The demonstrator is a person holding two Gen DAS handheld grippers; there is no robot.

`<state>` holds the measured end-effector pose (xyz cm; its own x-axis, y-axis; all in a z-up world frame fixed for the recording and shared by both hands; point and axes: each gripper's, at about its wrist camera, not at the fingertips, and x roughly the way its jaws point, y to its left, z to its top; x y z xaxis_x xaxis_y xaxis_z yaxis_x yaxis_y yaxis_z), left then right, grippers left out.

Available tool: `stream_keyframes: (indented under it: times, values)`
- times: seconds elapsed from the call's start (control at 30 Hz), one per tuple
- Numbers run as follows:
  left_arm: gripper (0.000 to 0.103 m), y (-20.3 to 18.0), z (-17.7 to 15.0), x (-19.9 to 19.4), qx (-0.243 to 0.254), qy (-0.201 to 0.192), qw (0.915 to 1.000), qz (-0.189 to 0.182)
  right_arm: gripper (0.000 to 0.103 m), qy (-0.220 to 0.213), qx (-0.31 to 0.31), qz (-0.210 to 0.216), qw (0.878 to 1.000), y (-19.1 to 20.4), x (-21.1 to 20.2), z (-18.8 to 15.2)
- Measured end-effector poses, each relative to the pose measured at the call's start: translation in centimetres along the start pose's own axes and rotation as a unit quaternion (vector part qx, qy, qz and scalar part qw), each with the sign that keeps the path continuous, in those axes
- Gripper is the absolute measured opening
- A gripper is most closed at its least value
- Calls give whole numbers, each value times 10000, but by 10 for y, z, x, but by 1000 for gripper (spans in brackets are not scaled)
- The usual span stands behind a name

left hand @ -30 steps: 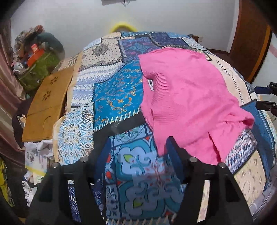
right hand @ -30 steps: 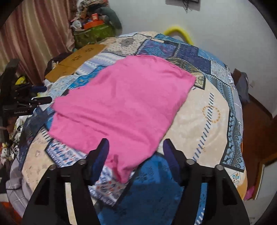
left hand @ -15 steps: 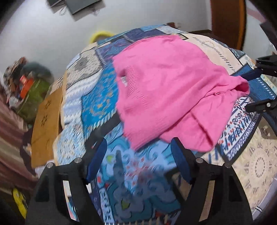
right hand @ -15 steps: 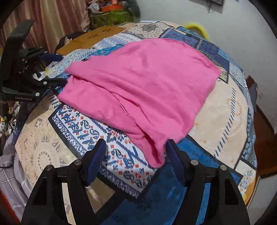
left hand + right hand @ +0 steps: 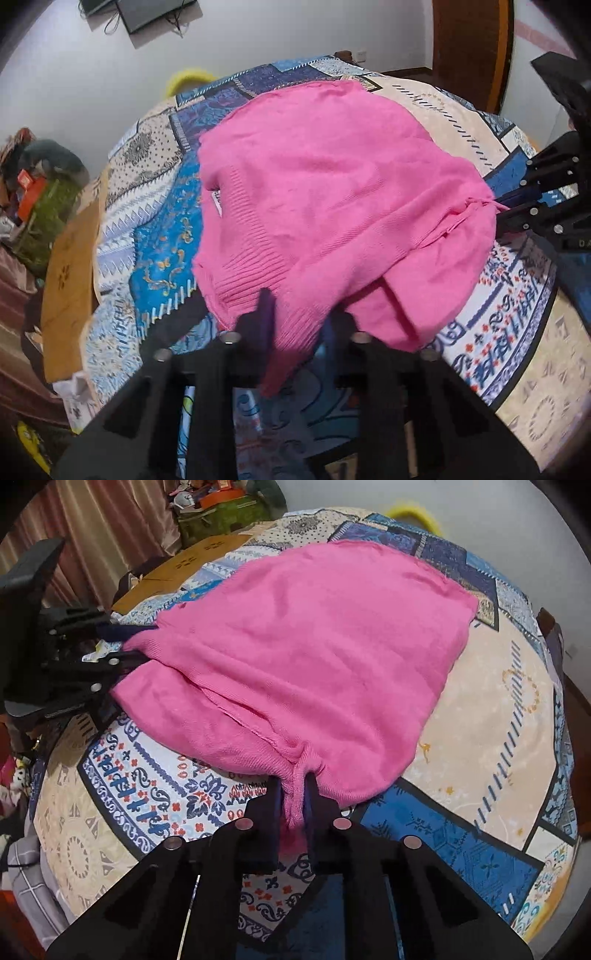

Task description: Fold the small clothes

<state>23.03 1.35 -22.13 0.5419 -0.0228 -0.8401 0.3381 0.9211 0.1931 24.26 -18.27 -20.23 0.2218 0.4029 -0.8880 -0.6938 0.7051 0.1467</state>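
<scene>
A pink knit sweater (image 5: 332, 192) lies spread on a patterned bedspread (image 5: 155, 236); it also shows in the right wrist view (image 5: 314, 646). My left gripper (image 5: 295, 325) is shut on the sweater's ribbed near edge, which bunches between the fingers. My right gripper (image 5: 293, 794) is shut on a pinched corner of the sweater. Each gripper shows in the other's view: the right one (image 5: 517, 210) at the sweater's right corner, the left one (image 5: 122, 646) at its left corner.
A wooden board (image 5: 70, 258) lies off the bed's left side beside a pile of clutter (image 5: 40, 192). A brown door (image 5: 469, 48) stands at the back right. Curtains (image 5: 92, 535) hang at the left in the right wrist view.
Both grippers were open and short of the sweater. They have moved in and closed, each on a near corner, and the near edge is lifted and bunched.
</scene>
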Motion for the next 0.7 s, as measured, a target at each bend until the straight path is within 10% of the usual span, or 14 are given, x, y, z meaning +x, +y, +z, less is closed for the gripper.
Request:
stream_keyframes:
  times: [0.7]
  values:
    - [10, 61, 114, -53, -1266, -653, 9886, -495, 7, -1553, 322, -388, 9866, -45, -95, 90]
